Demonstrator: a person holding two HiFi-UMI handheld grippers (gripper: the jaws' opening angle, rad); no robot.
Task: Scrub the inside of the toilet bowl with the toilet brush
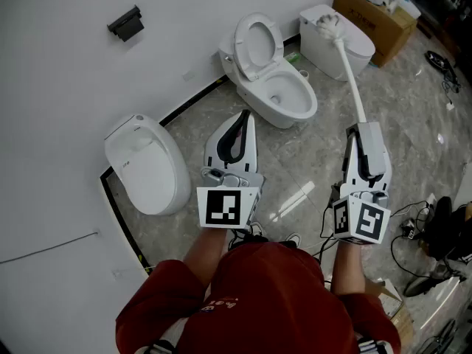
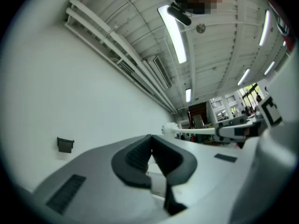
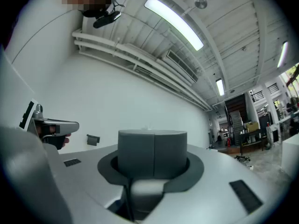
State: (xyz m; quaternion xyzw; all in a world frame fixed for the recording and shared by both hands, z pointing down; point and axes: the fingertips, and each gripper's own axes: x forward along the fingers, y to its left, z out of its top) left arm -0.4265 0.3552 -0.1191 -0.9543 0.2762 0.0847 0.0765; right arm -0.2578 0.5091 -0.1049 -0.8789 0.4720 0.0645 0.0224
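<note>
My right gripper [image 1: 365, 127] has its jaws clamped on the brush [image 1: 348, 63]. The handle runs up-frame, with the head at the upper right. The bowl [image 1: 284, 93] lies left of and below that head. My left gripper [image 1: 244, 116], jaws together and empty, points toward the bowl.

The head camera looks steeply down at the open toilet [image 1: 273, 80] at twelve o'clock, while each gripper camera sits close behind its jaws, tilted up toward the ceiling [image 2: 140, 22], and all three share the dark wall bracket [image 1: 124, 23] at eleven o'clock.
</note>
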